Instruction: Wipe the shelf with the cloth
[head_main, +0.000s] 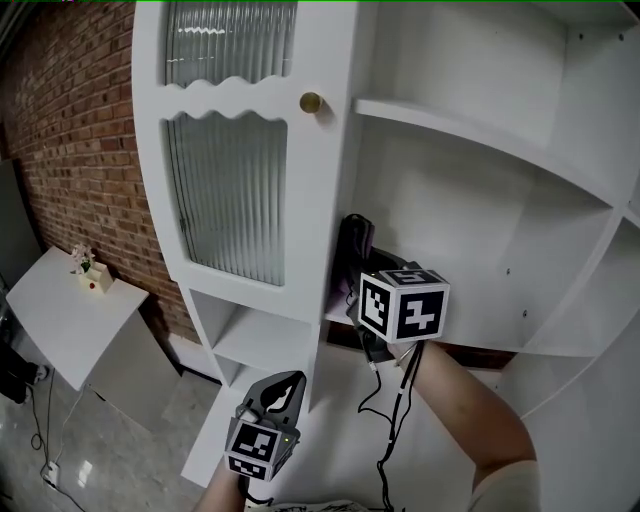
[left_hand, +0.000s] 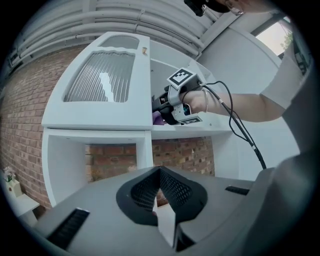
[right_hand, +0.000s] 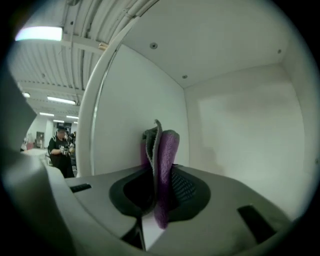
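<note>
While the right gripper (right_hand: 159, 172) is held inside the open compartment of the white cabinet (head_main: 330, 60), its jaws are pressed onto a purple cloth (right_hand: 166, 147). The cloth is pinched upright between them, and a folded part with a grey edge is seen rising past the jaw tips toward the compartment's white side wall (right_hand: 130, 110). From the head view, the cloth is placed at the left end of the shelf (head_main: 480, 335), just beside the cabinet's middle post. Whether it is touching the shelf board cannot be told. A black cable (head_main: 392, 420) is seen hanging from the right gripper along the forearm.

The left gripper (left_hand: 159, 176) is held lower and well apart from the shelf, in front of the cabinet's lower open bays. Its jaws are brought together at the tips, and nothing is caught between them.

To the left of the compartment, a door with ribbed glass (head_main: 228, 195) is seen, with a brass knob (head_main: 311, 102) on its frame. A brick wall (head_main: 70, 150) is seen behind the cabinet, and a small white table (head_main: 60, 315) stands by it. A person in dark clothes (right_hand: 61, 150) is seen far off in the right gripper view.
</note>
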